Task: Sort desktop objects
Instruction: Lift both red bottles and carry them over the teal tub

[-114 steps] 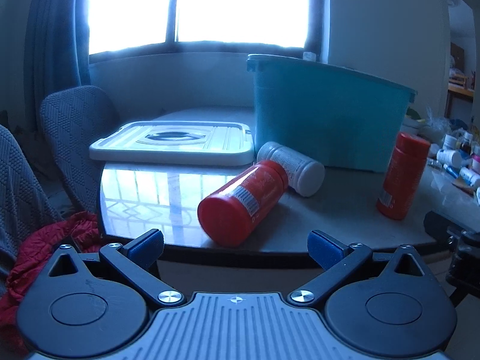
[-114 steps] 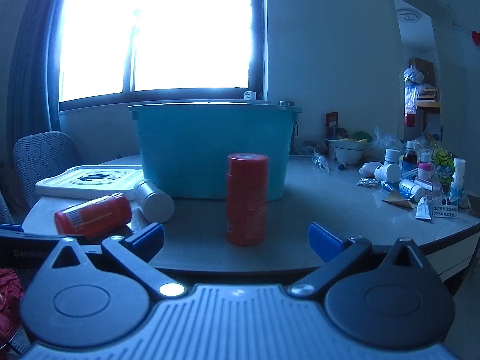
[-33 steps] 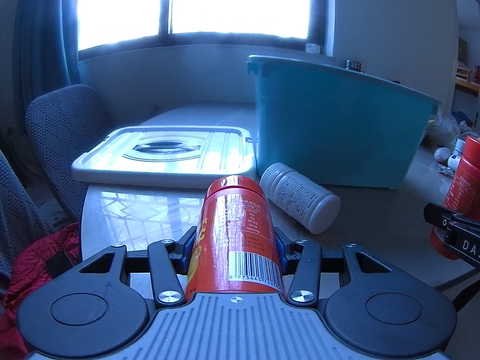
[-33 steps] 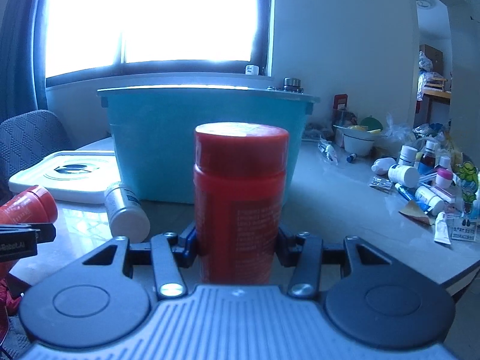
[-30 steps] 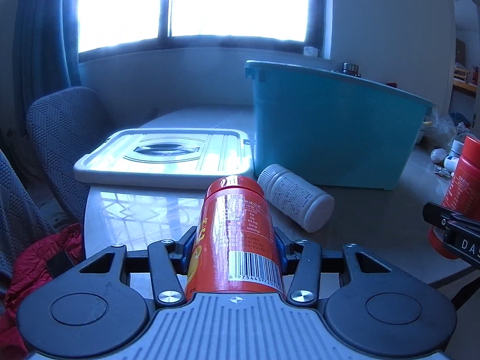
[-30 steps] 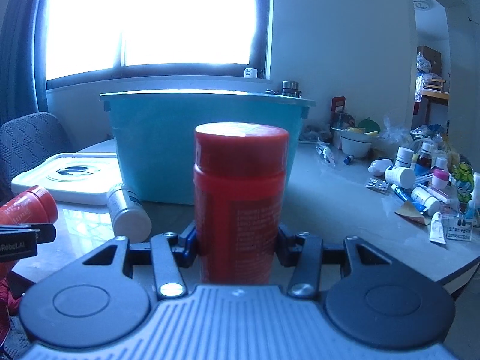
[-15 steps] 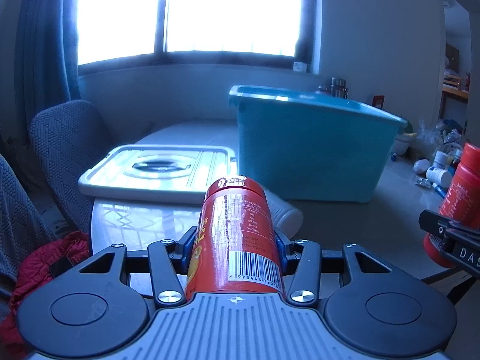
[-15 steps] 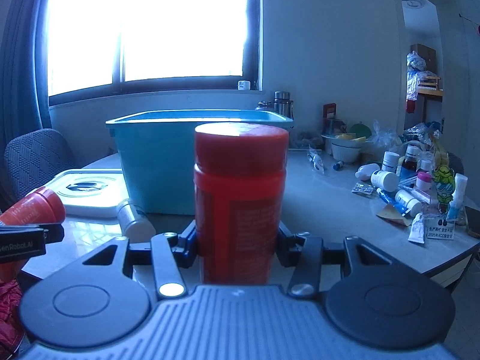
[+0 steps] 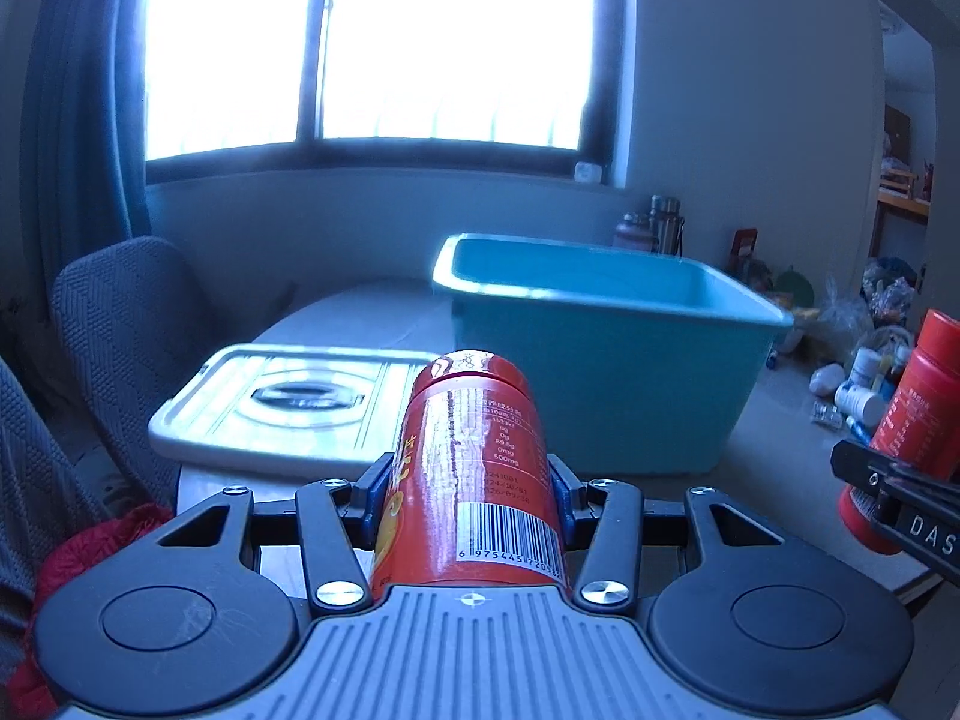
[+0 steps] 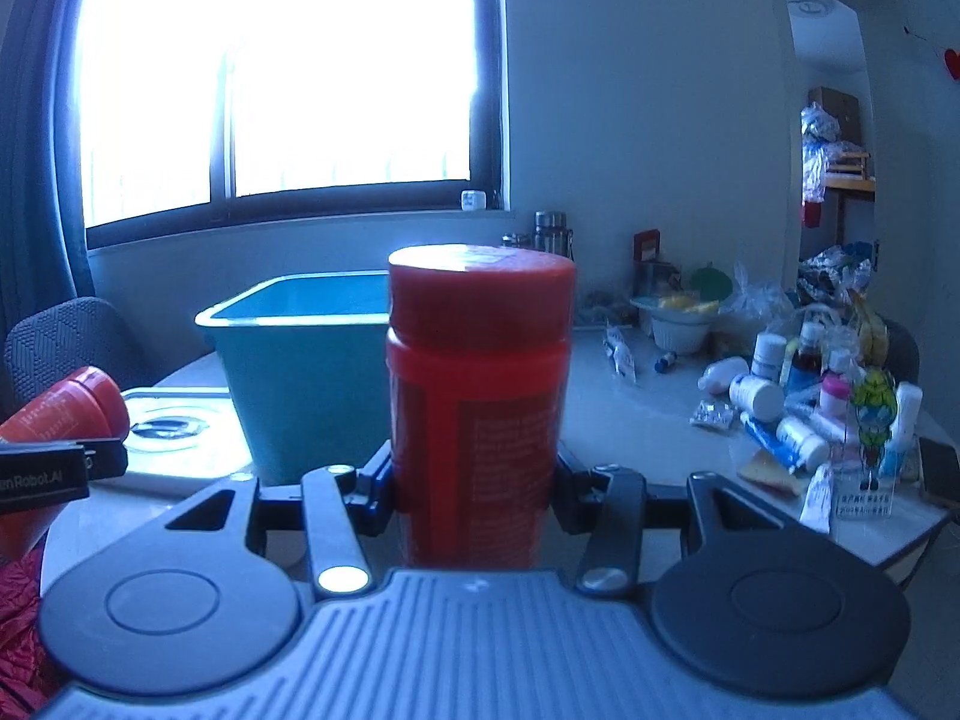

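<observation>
Both bottles lifted higher, left tool [image 9: 468, 480] gripping barcoded bottle [image 9: 471, 468], right tool [image 10: 474, 480] gripping upright bottle [image 10: 477, 396]

Looks like a lived-in home room, not a lab or shop. Bright window [image 9: 366, 42] with a blue curtain [image 9: 78, 120] at the far wall; upholstered grey chair [image 9: 126, 324] pulled up to a round table [image 10: 630, 420]. Household clutter heaped on the table's right side: medicine bottles [image 10: 757, 395], tubes, a white bowl [image 10: 681, 324], plastic bags [image 10: 759, 300]. Thermos flasks [image 9: 663, 225] beside the sill, a red heart [image 10: 951, 63] on the wall, a cluttered wooden shelf [image 10: 840, 150] through the doorway.
</observation>
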`<state>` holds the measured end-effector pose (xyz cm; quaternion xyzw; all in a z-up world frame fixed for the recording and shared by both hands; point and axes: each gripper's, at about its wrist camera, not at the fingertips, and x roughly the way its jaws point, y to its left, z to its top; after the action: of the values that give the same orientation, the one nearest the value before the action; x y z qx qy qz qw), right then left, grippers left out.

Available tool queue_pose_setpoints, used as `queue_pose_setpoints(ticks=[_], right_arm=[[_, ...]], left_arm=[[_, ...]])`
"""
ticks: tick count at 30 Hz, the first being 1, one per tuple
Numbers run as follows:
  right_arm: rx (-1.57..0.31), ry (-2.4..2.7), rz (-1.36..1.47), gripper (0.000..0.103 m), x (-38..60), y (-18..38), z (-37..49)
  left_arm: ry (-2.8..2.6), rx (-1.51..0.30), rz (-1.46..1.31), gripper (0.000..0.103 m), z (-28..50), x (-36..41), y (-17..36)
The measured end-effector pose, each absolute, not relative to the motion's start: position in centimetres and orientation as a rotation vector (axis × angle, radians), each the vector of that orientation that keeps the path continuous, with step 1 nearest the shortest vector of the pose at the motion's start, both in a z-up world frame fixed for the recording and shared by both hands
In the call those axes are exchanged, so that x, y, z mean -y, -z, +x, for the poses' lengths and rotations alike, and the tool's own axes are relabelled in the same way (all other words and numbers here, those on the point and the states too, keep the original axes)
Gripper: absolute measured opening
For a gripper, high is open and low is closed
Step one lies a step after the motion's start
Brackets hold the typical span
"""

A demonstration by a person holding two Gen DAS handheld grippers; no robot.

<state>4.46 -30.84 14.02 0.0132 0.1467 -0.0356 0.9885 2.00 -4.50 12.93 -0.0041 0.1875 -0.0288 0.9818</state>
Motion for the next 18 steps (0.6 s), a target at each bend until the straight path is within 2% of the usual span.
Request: queue_pose_setpoints(ticks=[18], right_arm=[[-0.249,0.073,0.044,0.050,32.9,-18.1,10.1]], left_arm=[[0.082,-0.335,-0.003,0.050,8.5,8.0,-19.0]])
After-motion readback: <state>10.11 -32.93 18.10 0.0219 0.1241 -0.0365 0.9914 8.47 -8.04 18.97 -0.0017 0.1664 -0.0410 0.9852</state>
